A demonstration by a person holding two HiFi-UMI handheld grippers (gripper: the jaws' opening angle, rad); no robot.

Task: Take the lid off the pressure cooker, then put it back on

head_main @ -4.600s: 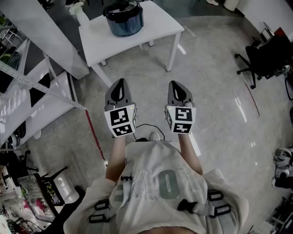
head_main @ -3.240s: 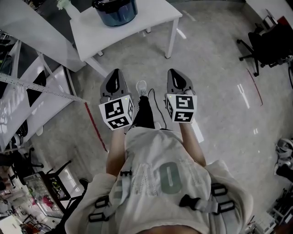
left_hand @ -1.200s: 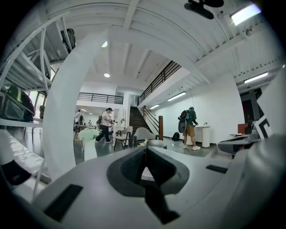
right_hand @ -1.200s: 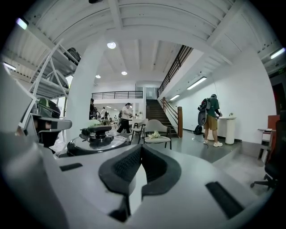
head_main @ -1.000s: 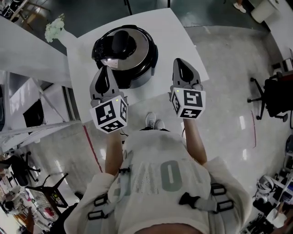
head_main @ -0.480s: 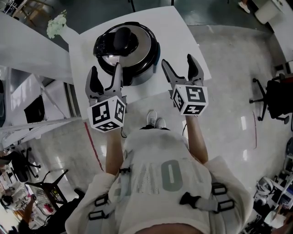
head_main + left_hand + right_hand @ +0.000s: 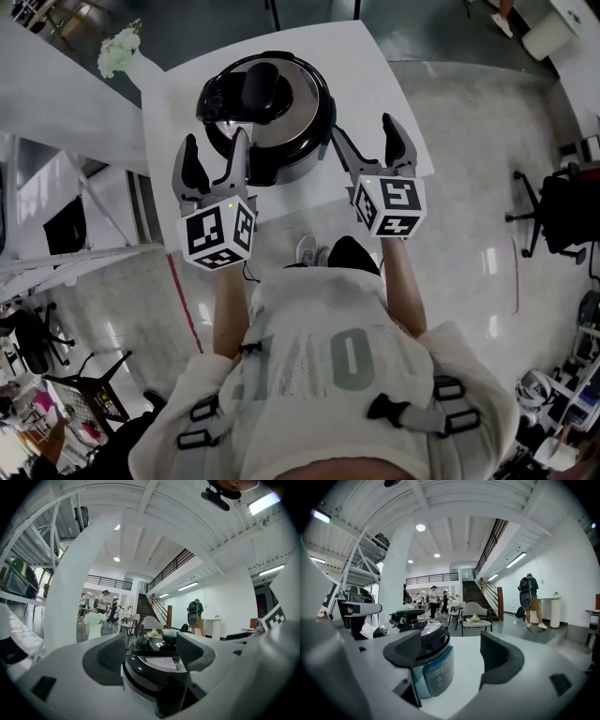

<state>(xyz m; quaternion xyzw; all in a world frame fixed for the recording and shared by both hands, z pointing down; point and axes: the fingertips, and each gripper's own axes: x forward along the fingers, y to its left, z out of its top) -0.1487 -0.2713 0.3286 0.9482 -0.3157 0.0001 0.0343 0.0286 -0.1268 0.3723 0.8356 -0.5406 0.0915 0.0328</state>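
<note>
1. At the far left, a bunch of white flowers (image 7: 119, 52) sits by the far left corner of the white table (image 7: 375, 66).
2. Your left gripper (image 7: 216, 148) hovers at the table's near edge. Its jaws have just been opening and stand spread wide. The pressure cooker (image 7: 281, 141) shows in the gap beyond them, and no pad presses on it.
3. The pressure cooker stands on the table between your 2 grippers. Its lid (image 7: 295, 98) is on, with the black handle (image 7: 258, 82) on top.
4. Your right gripper (image 7: 367, 139) is just beside the cooker's right side. Its jaws have also just been opening and are spread wide, with only bare table top between them.
5. At the far right, a black office chair (image 7: 553, 197) stands on the floor.
</note>
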